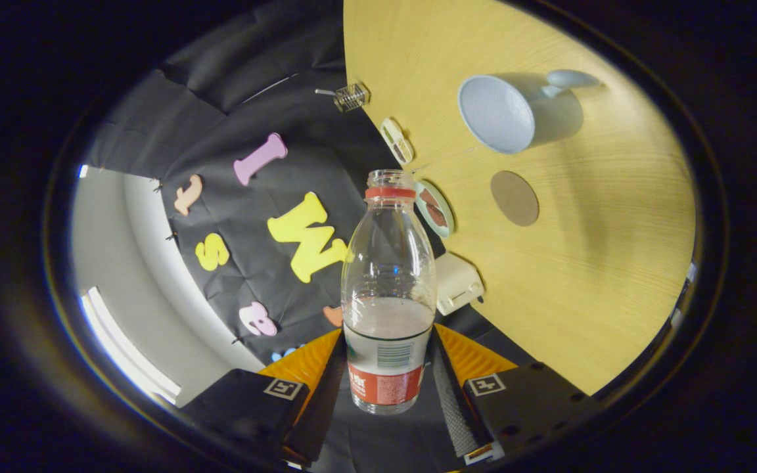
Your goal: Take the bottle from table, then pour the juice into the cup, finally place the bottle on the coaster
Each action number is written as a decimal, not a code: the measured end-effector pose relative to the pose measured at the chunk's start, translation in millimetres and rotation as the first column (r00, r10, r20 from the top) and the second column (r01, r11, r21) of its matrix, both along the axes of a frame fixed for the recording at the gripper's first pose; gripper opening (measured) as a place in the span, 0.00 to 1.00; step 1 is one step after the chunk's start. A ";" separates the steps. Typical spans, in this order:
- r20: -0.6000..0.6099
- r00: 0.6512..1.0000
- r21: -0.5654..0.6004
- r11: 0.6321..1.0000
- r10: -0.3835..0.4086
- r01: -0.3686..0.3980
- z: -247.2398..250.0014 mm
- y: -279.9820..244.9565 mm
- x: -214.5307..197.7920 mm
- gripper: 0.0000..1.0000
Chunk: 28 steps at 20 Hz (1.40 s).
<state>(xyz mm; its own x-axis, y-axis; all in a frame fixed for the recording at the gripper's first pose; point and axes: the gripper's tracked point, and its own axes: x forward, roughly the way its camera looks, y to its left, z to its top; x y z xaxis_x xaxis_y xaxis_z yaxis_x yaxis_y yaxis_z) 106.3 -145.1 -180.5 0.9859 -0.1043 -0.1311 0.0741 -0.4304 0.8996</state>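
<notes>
Gripper view: the gripper (388, 378) has both fingers pressed against the lower body of the clear plastic bottle (388, 295) with a red neck ring and a red-and-white label, so it is clamped on the bottle. The cap is off and the mouth is open. The pale liquid inside lies level with the top of the label, about a third of the way up. The whole scene appears rolled, which suggests the bottle is being tipped; it is off the yellow wooden table (615, 295).

Beyond the bottle mouth and off to one side stands the light blue mug (506, 112) with a handle, its opening facing the camera and no liquid visible inside. The round brown coaster (514, 198) lies on the table between the mug and the fingers, apart from both.

To pour well, the open mouth likely needs carrying over the mug's rim first, then a slow tilt, keeping the clamp firm so the smooth bottle does not slip
</notes>
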 end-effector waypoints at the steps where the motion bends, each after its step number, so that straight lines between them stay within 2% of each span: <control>1: 0.001 1.000 -0.003 1.000 0.001 -0.001 1.5 0.1 0.5 0.76; 10: 0.021 1.000 0.021 1.000 -0.001 0.000 10.0 1.1 2.4 0.76; 21: 0.032 0.999 -0.005 1.000 0.001 0.000 17.0 0.9 0.8 0.76; 24: -0.004 0.999 -0.105 0.994 0.034 -0.034 12.6 10.7 1.4 0.76; 28: -0.044 0.995 -0.293 0.951 0.092 -0.101 12.0 24.4 -1.3 0.76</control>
